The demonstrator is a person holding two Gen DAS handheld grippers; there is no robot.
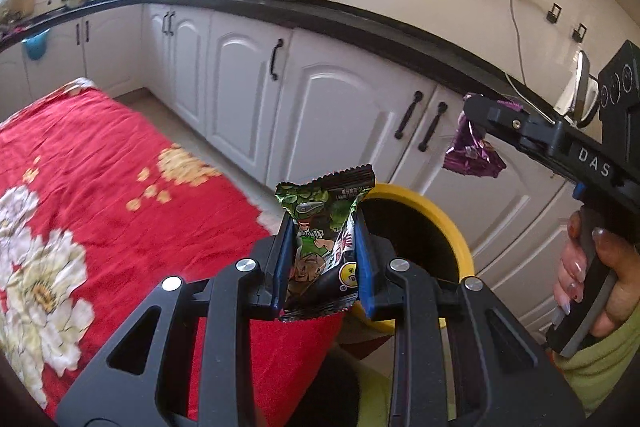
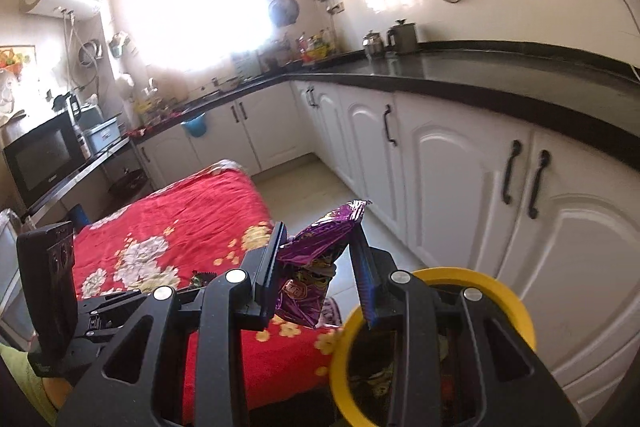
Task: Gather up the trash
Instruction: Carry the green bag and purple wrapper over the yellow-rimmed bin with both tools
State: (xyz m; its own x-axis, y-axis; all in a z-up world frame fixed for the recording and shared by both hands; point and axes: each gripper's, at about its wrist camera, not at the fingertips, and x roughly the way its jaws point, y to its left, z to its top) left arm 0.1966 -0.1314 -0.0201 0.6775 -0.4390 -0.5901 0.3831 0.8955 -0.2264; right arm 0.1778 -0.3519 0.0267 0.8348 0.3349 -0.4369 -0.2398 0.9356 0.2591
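The left gripper fingers pinch a crinkly green-and-black snack wrapper, the right gripper fingers a crumpled purple foil wrapper, both near the yellow-rimmed round bin; released short, either might flutter onto the floor.

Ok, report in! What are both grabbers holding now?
Left gripper shut on green wrapper. Right gripper shut on purple wrapper. Yellow bin close below, nothing blocking.
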